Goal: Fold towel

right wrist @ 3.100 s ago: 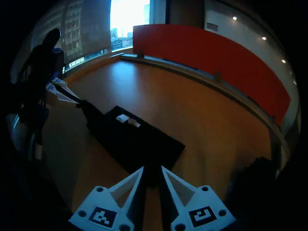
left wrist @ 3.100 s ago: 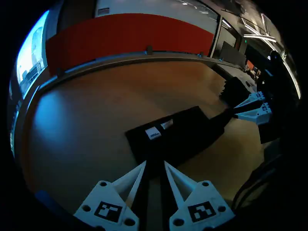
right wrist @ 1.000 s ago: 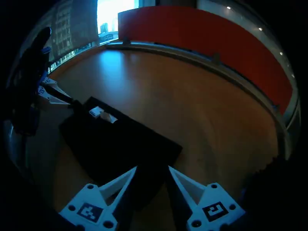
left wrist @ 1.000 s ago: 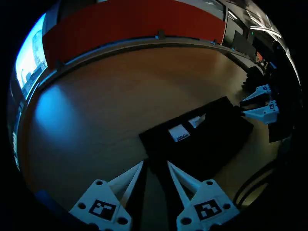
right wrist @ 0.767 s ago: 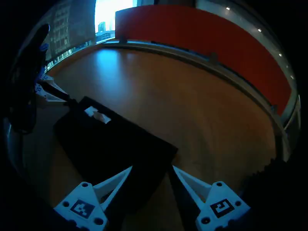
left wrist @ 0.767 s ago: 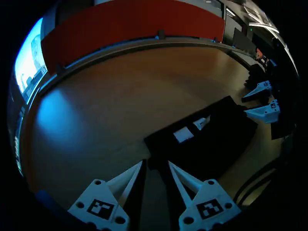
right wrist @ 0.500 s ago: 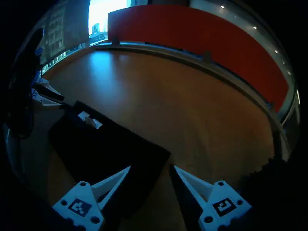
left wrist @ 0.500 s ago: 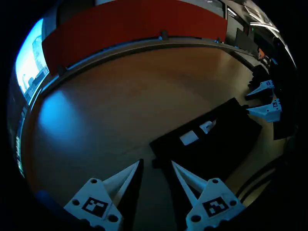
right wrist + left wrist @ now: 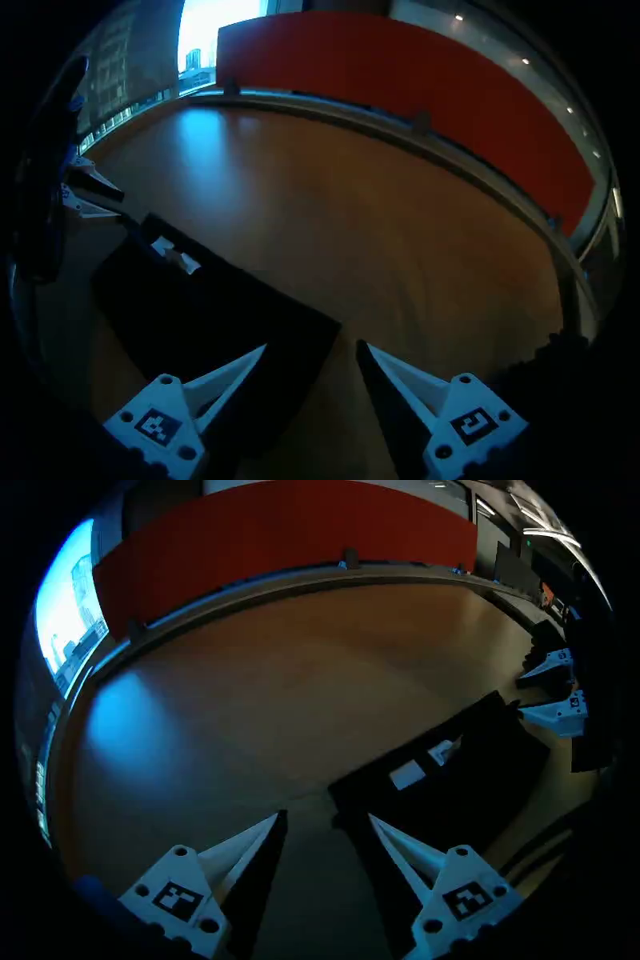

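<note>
A black towel lies folded flat on the wooden table, two white labels showing on top. In the left gripper view my left gripper stands open, and the towel's near corner lies just ahead of its right finger. Across the towel, my right gripper is open at the far corner. In the right gripper view the right gripper is open, with the towel and its corner just ahead of the left finger. My left gripper is at the towel's far end.
A red partition runs along the table's far edge, with a bright window at one end. A dark bulky shape sits at the lower right of the right gripper view. Bare wood spreads beyond the towel.
Both grippers were shut on towel corners 3.1 s ago. They have since opened and let go. The towel now lies flat and both grippers have drawn slightly back.
</note>
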